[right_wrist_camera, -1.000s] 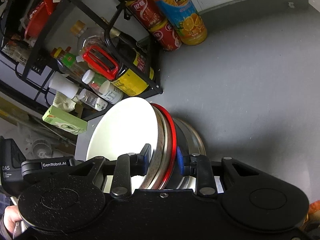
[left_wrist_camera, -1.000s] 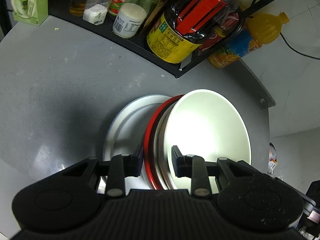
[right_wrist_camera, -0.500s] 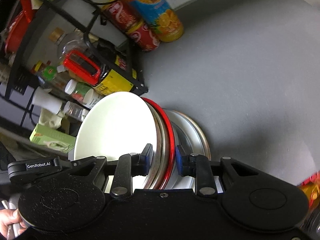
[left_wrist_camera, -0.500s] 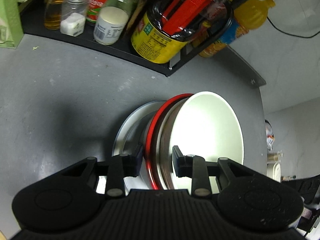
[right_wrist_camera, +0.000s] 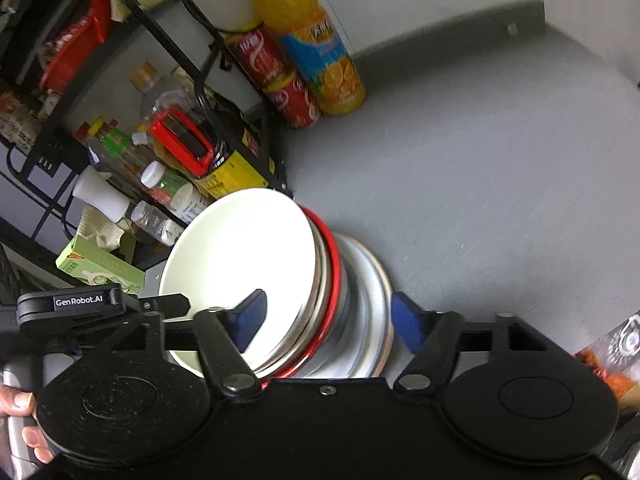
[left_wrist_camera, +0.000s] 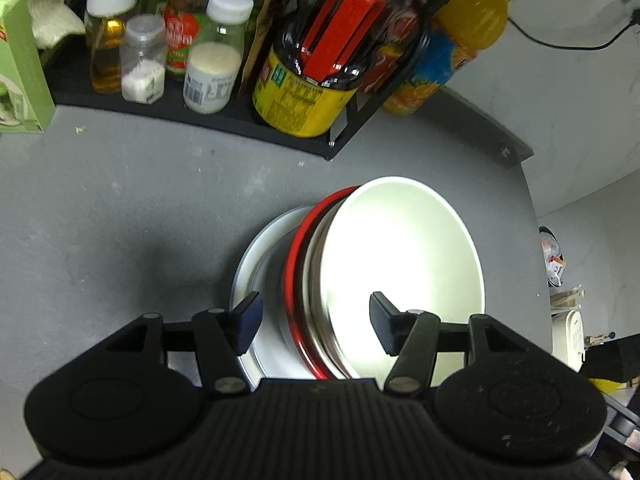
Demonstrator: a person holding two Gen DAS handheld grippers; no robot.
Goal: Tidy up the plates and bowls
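Observation:
A stack of dishes sits on the grey counter [left_wrist_camera: 120, 208]: a white bowl [left_wrist_camera: 400, 276] on top, a red-rimmed metal bowl [left_wrist_camera: 294, 280] under it, and a silver plate [left_wrist_camera: 260, 264] at the bottom. My left gripper [left_wrist_camera: 316, 320] is open, its fingers spread on either side of the stack's rim. In the right wrist view the white bowl [right_wrist_camera: 240, 264], red-rimmed bowl [right_wrist_camera: 334, 280] and silver plate [right_wrist_camera: 372, 292] lie between the fingers of my open right gripper [right_wrist_camera: 330, 320].
A black rack [left_wrist_camera: 224, 120] at the counter's back holds jars, sauce bottles and a yellow-labelled bottle [left_wrist_camera: 304, 92]. An orange juice bottle [right_wrist_camera: 308, 40] and red cans [right_wrist_camera: 280, 80] stand beside it. A green box [left_wrist_camera: 20, 72] is at the left.
Both grippers were shut on the rims of the stacked bowls; both have now opened wide and let go. The stack rests on the silver plate.

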